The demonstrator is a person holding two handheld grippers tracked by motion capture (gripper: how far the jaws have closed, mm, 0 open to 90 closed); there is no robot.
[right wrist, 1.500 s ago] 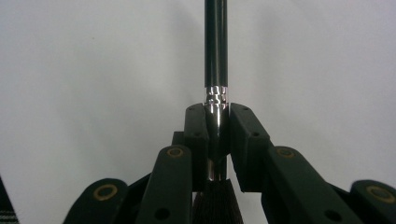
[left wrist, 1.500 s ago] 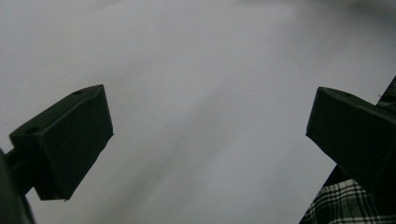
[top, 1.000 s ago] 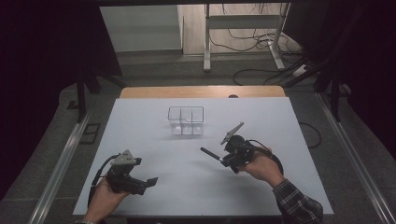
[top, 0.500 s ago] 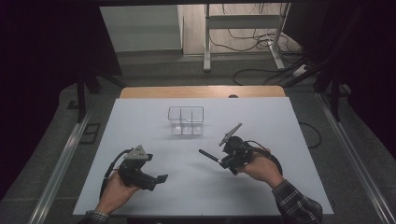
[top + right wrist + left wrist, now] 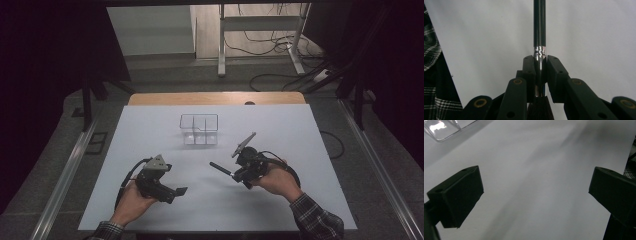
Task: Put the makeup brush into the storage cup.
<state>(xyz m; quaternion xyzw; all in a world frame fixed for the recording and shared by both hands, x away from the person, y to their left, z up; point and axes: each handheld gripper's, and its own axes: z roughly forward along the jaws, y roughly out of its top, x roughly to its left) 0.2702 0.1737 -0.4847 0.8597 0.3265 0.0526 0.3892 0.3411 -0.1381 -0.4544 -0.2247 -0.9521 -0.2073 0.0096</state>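
High view: the right gripper (image 5: 239, 171) is clamped on a black brush (image 5: 539, 30), pinching its silver ferrule with the handle jutting out over the white table (image 5: 280, 200). The left gripper (image 5: 172, 192), jaws spread wide and holding nothing, sits low near the front edge. A clear divided box (image 5: 199, 129) stands mid-table.

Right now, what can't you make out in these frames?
- Clear divided box, high view: too small to tell whether anything is inside; in the left gripper view the frame edge cuts it to a corner.
- Brush in the right tongs: bristles cut off at the bottom edge between the linkage arms.
- Left tongs, high view: too small and dark to judge their gap.
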